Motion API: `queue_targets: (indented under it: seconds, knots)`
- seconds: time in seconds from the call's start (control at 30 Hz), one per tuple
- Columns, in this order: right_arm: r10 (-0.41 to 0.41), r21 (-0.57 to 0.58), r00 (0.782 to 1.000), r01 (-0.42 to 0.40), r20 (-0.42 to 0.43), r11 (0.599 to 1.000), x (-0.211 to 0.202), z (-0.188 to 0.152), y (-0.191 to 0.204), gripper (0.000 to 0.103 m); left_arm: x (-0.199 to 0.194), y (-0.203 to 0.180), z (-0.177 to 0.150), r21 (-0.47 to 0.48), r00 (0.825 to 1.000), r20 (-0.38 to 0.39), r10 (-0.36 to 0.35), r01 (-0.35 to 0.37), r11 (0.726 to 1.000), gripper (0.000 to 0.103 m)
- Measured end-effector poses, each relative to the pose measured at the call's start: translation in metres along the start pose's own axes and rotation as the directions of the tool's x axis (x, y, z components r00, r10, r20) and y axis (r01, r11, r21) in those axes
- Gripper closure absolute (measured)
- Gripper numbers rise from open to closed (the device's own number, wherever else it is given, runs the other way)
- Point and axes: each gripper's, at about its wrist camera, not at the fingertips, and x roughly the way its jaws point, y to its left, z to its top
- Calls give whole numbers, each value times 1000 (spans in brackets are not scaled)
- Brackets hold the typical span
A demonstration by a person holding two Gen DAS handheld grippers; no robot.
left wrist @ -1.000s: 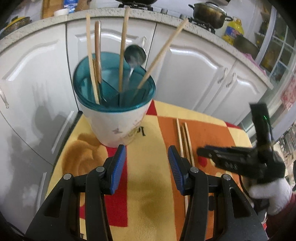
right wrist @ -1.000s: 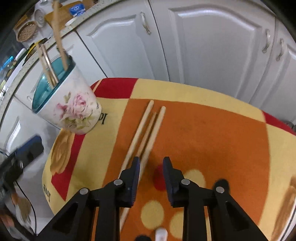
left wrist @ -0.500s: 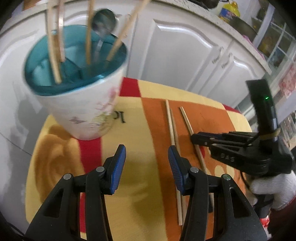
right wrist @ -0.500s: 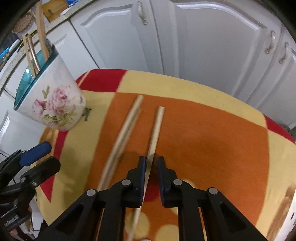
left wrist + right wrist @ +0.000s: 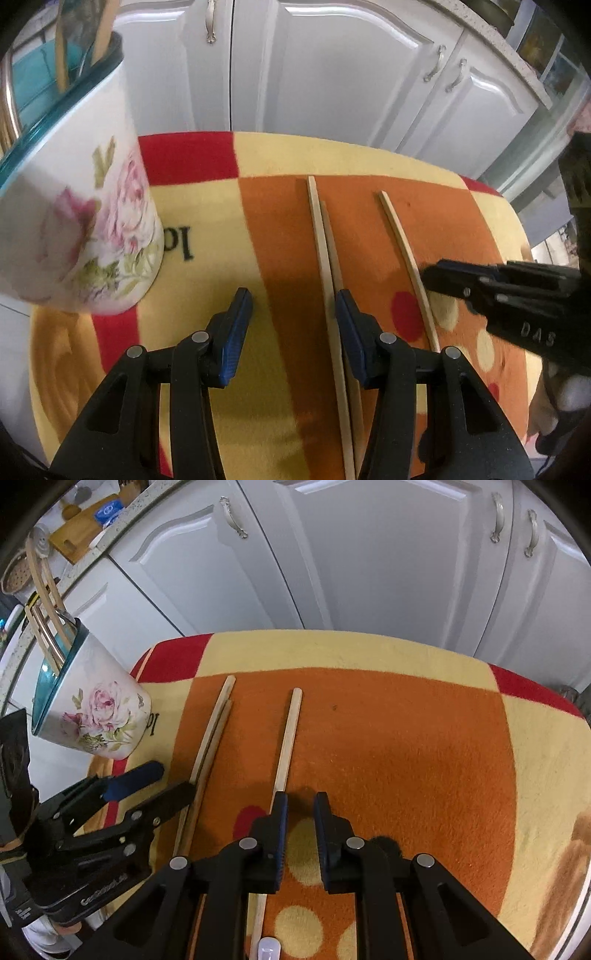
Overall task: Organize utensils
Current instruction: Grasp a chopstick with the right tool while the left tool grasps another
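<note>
Black gripper (image 5: 298, 808), blue pads (image 5: 236, 334), poss. white glove (image 5: 570, 391)

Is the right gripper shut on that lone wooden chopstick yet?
No, open. The right gripper shows a gap; the lone wooden chopstick lies outside its left finger.

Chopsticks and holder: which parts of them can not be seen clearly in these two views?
- Single chopstick: near end hidden under the right gripper, right wrist view.
- Chopstick pair: near ends pass behind the left gripper, left wrist view.
- Floral holder: blurred, top cut by the frame edge, left wrist view; its contents unclear.
</note>
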Motion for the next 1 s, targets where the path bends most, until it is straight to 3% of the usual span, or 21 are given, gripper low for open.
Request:
queue_targets:
  seconds: [0.2, 0.33, 0.4, 0.43, 0.53, 0.67, 0.73, 0.77, 0.87, 0.93, 1.0]
  knots:
    - [21, 4, 1000, -22, 12, 1000, 4, 8, 3, 86, 2, 1, 4, -5, 1000, 3, 24, -24, 1000, 55]
    - [3, -15, 1000, -2, 26, 1000, 11, 12, 11, 86, 6, -11, 5, 55, 998, 8, 64, -64, 996, 56]
    - [-14, -46, 1000, 15, 26, 999, 13, 12, 16, 92, 2, -7, 3, 52, 999, 6, 44, -44, 998, 74]
    - [-24, -65, 999, 25, 27, 998, 11, 11, 17, 93, 1, -4, 2, 47, 1000, -3, 30, -29, 998, 92]
    - [-9, -81, 1000, 9, 1, 997, 8, 6, 17, 96, -7, 13, -8, 24, 1000, -25, -8, 9, 1000, 98]
    - [19, -82, 1000, -19, -12, 996, 5, 9, 17, 94, -12, 23, -14, -16, 997, -49, -54, 53, 998, 98]
    - [15, -66, 1000, -15, 2, 998, 6, 16, 16, 83, -12, 22, -10, -23, 998, -49, -47, 46, 999, 97]
    - [12, -61, 1000, -12, 0, 998, 8, 20, 16, 81, -10, 21, -6, -28, 998, -51, -34, 33, 999, 91]
    - [15, -66, 1000, -16, -17, 998, 20, 28, 19, 82, -3, 14, 5, -37, 999, -43, -8, 7, 999, 67]
    - [2, -82, 1000, -1, 10, 997, 21, 29, 20, 93, 3, 7, 12, -9, 999, -29, 33, -34, 999, 66]
    - [11, -77, 1000, -9, 15, 997, 23, 31, 17, 96, 9, -1, 18, 35, 997, -8, 79, -78, 996, 67]
